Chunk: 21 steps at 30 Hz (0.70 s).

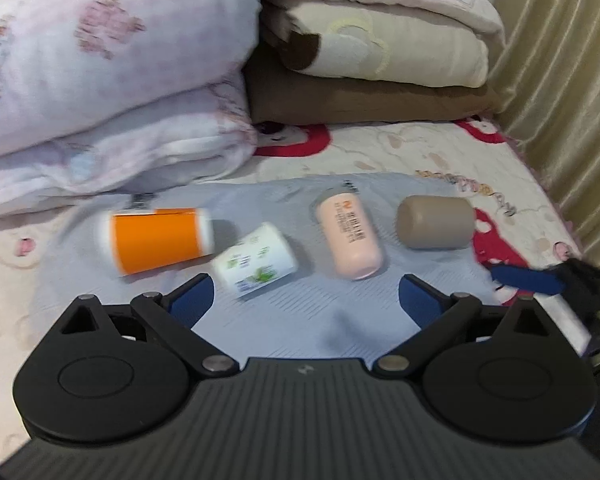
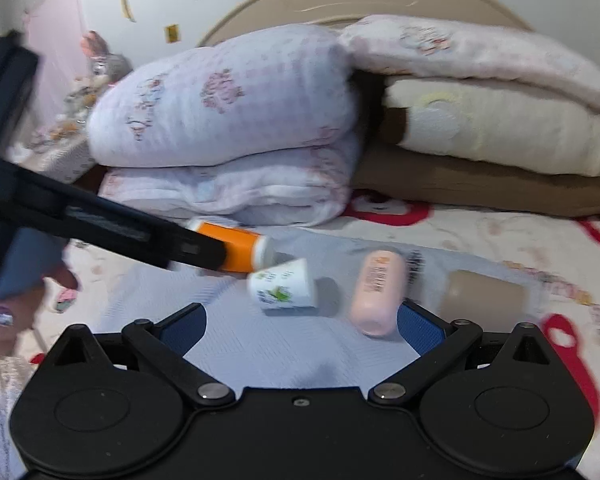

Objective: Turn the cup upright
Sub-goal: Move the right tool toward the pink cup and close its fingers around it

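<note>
Several cups lie on their sides on a pale blue cloth (image 1: 300,312) on the bed: an orange cup (image 1: 160,238), a white cup with green print (image 1: 256,264), a pink cup (image 1: 350,236) and a taupe cup (image 1: 434,222). My left gripper (image 1: 306,292) is open and empty, just short of the white cup. My right gripper (image 2: 302,322) is open and empty, with the white cup (image 2: 284,284) and pink cup (image 2: 378,292) ahead; the taupe cup (image 2: 484,296) lies beyond its right finger. The left gripper's body (image 2: 100,228) partly hides the orange cup (image 2: 240,250).
Folded quilts (image 1: 112,92) and stacked pillows (image 1: 380,52) lie right behind the cups. A curtain (image 1: 560,80) hangs at the right. The right gripper's blue finger (image 1: 528,278) shows at the right edge. A hand (image 2: 4,312) is at the left edge.
</note>
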Each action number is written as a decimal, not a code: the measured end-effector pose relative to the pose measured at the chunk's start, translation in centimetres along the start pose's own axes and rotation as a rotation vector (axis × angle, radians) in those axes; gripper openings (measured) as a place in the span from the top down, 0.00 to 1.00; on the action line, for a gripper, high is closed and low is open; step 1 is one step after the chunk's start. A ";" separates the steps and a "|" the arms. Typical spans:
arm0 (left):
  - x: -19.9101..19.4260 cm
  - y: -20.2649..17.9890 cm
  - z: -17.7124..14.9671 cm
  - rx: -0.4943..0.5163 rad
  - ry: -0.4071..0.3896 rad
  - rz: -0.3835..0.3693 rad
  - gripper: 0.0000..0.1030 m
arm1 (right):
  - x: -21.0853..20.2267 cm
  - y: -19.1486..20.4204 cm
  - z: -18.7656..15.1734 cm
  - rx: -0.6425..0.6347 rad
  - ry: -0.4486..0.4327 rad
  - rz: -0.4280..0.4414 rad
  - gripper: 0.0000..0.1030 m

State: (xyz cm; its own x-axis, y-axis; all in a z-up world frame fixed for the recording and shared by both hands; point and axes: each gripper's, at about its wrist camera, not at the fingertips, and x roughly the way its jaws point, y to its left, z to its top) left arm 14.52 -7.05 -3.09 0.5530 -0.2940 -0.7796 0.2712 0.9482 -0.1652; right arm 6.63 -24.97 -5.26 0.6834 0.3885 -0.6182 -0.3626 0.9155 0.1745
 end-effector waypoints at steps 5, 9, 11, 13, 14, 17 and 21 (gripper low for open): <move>4.5 0.1 1.5 -0.076 -0.013 -0.068 0.03 | 4.6 -1.7 -0.2 0.006 0.054 0.014 0.01; 7.6 0.9 1.8 -0.121 0.006 -0.098 0.03 | 7.9 -3.1 -0.5 0.006 0.095 -0.021 0.04; 8.9 1.5 1.8 -0.141 0.003 -0.102 0.04 | 9.4 -3.9 -0.4 0.011 0.116 -0.016 0.05; 9.8 2.2 1.8 -0.160 -0.002 -0.116 0.05 | 11.0 -4.8 -0.3 0.021 0.139 -0.015 0.05; 10.3 2.4 1.9 -0.168 -0.002 -0.126 0.06 | 11.7 -5.2 -0.3 0.028 0.147 -0.021 0.07; 11.6 2.2 2.0 -0.142 0.031 -0.080 0.09 | 13.4 -6.6 -0.6 0.061 0.150 -0.047 0.09; 12.1 1.5 2.2 -0.123 0.039 -0.079 0.10 | 13.4 -8.9 -2.9 0.212 0.125 -0.029 0.09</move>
State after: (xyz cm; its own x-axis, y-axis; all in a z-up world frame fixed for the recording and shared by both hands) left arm 23.34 -9.40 -11.44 0.5019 -0.3655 -0.7839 0.2129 0.9306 -0.2976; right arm 17.16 -28.23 -17.33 0.6026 0.3582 -0.7131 -0.1941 0.9326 0.3043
